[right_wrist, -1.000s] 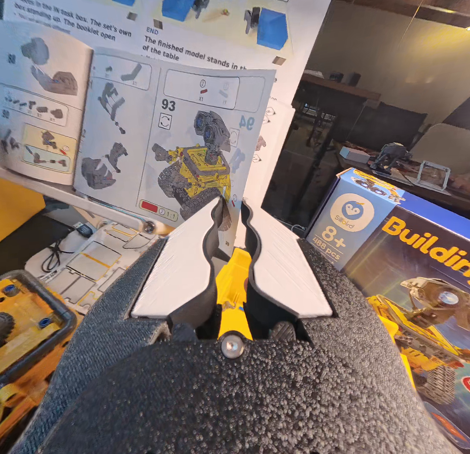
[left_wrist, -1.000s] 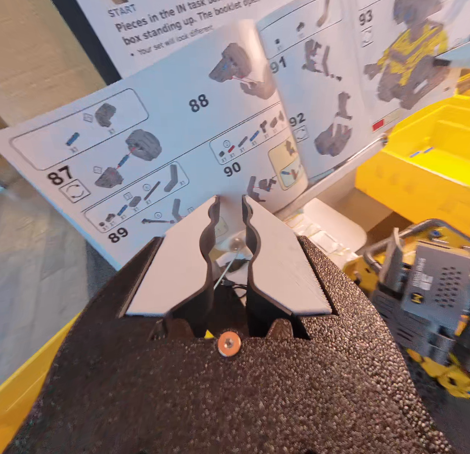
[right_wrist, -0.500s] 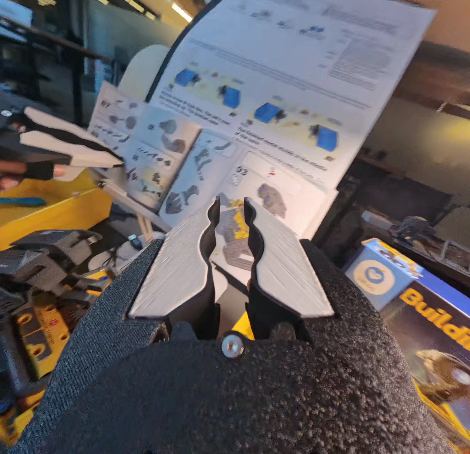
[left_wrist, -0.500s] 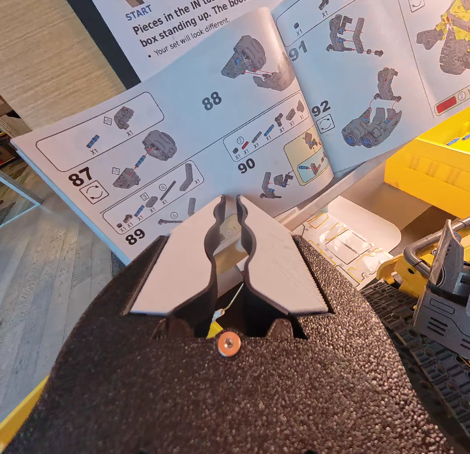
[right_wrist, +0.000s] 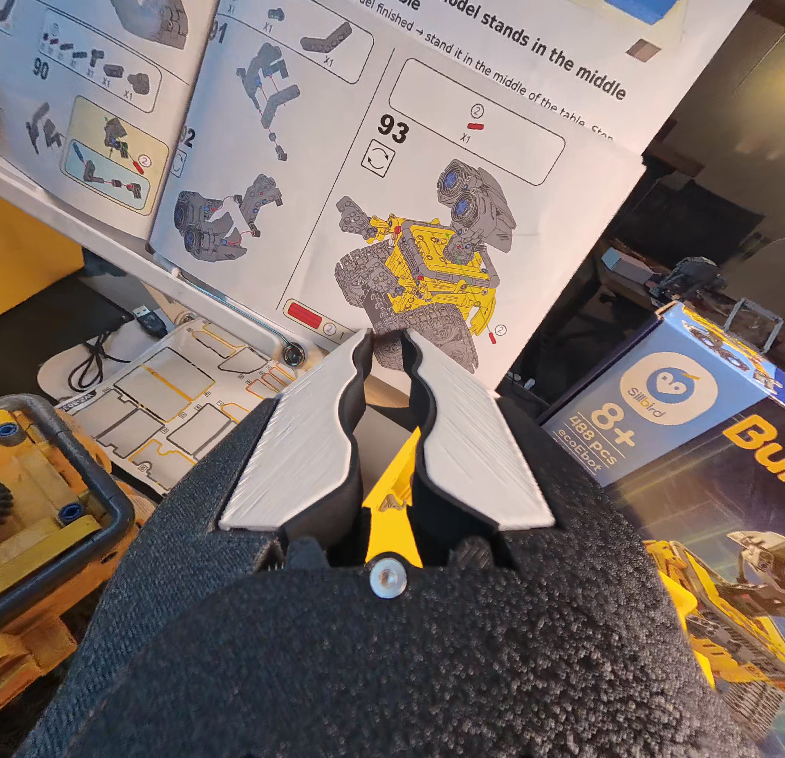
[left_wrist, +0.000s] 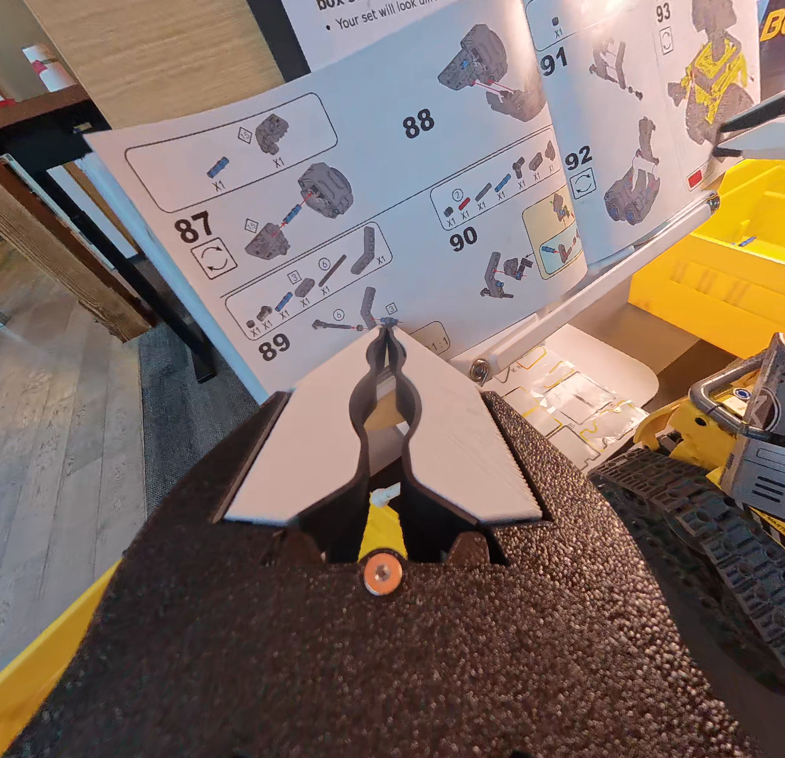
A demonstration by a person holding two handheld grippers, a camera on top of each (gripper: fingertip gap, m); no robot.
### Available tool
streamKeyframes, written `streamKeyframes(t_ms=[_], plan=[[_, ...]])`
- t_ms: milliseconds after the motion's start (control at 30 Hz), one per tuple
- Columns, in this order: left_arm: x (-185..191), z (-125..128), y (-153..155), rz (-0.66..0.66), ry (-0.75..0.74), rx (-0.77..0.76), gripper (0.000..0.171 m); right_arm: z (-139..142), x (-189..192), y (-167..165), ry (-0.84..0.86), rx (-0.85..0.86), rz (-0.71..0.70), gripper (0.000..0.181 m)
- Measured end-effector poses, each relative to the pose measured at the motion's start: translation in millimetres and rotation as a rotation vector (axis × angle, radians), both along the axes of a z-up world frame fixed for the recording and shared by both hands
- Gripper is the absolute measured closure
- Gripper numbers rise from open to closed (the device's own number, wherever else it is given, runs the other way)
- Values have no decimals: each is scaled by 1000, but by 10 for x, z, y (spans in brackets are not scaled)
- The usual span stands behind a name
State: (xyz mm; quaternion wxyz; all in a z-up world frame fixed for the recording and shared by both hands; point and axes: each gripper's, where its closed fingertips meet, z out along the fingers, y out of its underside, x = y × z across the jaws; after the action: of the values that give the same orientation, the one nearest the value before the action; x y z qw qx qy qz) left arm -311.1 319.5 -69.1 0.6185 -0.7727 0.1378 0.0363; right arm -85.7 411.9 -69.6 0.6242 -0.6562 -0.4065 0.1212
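Note:
An open building-instruction booklet [left_wrist: 382, 177] stands on a white stand [left_wrist: 594, 296]. My left gripper [left_wrist: 386, 334] is shut, with its tips together on the lower part of the left page. Whether paper is caught between them does not show. My right gripper [right_wrist: 386, 336] is open by a narrow gap, with its tips at the lower edge of the right page [right_wrist: 424, 211]. Nothing shows between its tips. One of its fingers [left_wrist: 752, 130] shows at the right page's edge in the left wrist view. A yellow and grey tracked robot model [left_wrist: 701, 504] stands to the right of my left gripper. It shows at lower left in the right wrist view [right_wrist: 51, 482].
A sticker sheet [right_wrist: 161, 398] and a black USB cable [right_wrist: 148, 319] lie below the stand. A yellow bin [left_wrist: 722, 279] is at the right. The set's blue box [right_wrist: 679, 461] stands right of my right gripper. A large white printed sheet [right_wrist: 509, 24] stands behind the booklet. The gap from one gripper's tips to the other's is roughly 25 centimeters.
My left gripper has closed from a small gap to shut and moved in toward the left page. My right gripper swung away and came back close to the right page.

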Motion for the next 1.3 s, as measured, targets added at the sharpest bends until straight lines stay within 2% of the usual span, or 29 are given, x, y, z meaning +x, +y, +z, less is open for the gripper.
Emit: streamKeyframes(t_ms=[300,767,967,1100,1300], plan=[[-8,-9,-17,49,72,-1,171,-55,126,-7,20,-41,-7,161],[140,101,-132,24,20,41,171,26,209,-116,71,-72,-4,155],[328,245,-228,-14,-25,96,171,109,199,-206,115,-60,2,155],[504,236,-264,-51,-12,100,171,99,169,-247,105,-42,5,155],[888,188,-128,-129,41,61,171,33,159,-5,5,42,-67,156]])
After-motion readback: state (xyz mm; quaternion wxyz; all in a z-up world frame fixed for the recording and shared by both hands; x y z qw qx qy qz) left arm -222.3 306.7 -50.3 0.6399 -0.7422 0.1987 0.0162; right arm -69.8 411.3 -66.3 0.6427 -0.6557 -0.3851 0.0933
